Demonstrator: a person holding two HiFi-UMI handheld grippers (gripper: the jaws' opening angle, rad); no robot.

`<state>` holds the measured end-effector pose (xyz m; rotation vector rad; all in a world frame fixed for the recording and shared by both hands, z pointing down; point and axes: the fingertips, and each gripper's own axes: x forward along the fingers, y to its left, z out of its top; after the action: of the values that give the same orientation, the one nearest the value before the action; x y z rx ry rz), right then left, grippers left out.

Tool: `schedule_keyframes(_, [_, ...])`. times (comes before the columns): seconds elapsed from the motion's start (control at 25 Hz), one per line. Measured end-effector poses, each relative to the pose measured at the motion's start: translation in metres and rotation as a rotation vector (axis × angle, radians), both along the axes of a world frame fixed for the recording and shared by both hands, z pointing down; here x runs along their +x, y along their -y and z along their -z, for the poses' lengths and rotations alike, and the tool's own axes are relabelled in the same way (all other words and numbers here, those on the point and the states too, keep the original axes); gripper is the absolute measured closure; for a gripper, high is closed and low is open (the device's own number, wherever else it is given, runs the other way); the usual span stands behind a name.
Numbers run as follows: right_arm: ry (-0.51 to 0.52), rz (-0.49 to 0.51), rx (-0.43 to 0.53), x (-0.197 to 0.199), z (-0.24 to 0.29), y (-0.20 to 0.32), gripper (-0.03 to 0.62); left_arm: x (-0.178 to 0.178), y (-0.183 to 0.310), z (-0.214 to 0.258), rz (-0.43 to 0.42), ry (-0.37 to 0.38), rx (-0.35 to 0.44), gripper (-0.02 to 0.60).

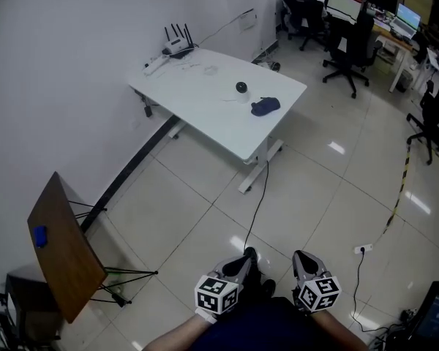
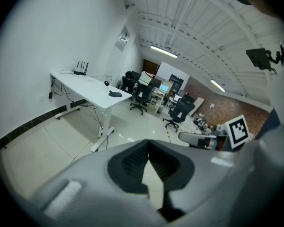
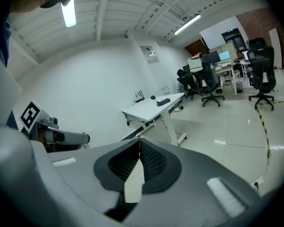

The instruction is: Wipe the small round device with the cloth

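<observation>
A small round black device (image 1: 241, 87) sits on the white table (image 1: 205, 101) far ahead, with a dark blue cloth (image 1: 265, 106) lying just to its right. The same table shows small in the left gripper view, with the cloth (image 2: 115, 94) and device (image 2: 106, 83) on it, and in the right gripper view, where the cloth (image 3: 163, 100) lies beside the device (image 3: 153, 97). My left gripper (image 1: 247, 257) and right gripper (image 1: 300, 257) are held low near my body, a stretch of floor away from the table. Both are shut with nothing between the jaws.
A router with antennas (image 1: 177, 44) and a power strip stand at the table's far corner by the wall. A tilted wooden board on a stand (image 1: 62, 246) is at the left. Office chairs (image 1: 351, 50) and desks fill the back right. A cable (image 1: 257, 203) runs across the tiled floor.
</observation>
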<state>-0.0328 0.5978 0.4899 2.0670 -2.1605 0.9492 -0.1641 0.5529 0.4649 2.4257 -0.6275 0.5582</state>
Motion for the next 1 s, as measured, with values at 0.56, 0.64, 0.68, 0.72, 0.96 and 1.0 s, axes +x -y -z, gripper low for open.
schedule_keyframes(0.56, [-0.056, -0.018, -0.035, 0.035, 0.001, 0.112, 0.582, 0.039, 0.121, -0.007, -0.021, -0.054, -0.028, 0.578])
schedule_keyframes(0.64, [-0.069, -0.022, -0.042, 0.038, 0.003, 0.127, 0.582, 0.041, 0.138, -0.007, -0.024, -0.063, -0.036, 0.578])
schedule_keyframes(0.68, [-0.075, -0.025, -0.046, 0.04, 0.003, 0.135, 0.582, 0.043, 0.146, -0.007, -0.027, -0.068, -0.04, 0.578])
schedule_keyframes(0.72, [-0.079, -0.028, -0.05, 0.041, 0.003, 0.142, 0.582, 0.045, 0.153, -0.008, -0.031, -0.072, -0.043, 0.578])
schedule_keyframes(0.96, [-0.093, -0.042, -0.069, 0.044, 0.001, 0.174, 0.582, 0.052, 0.189, -0.012, -0.054, -0.087, -0.058, 0.578])
schedule_keyframes(1.0, [-0.096, -0.044, -0.07, 0.044, 0.001, 0.178, 0.582, 0.053, 0.195, -0.012, -0.056, -0.088, -0.056, 0.578])
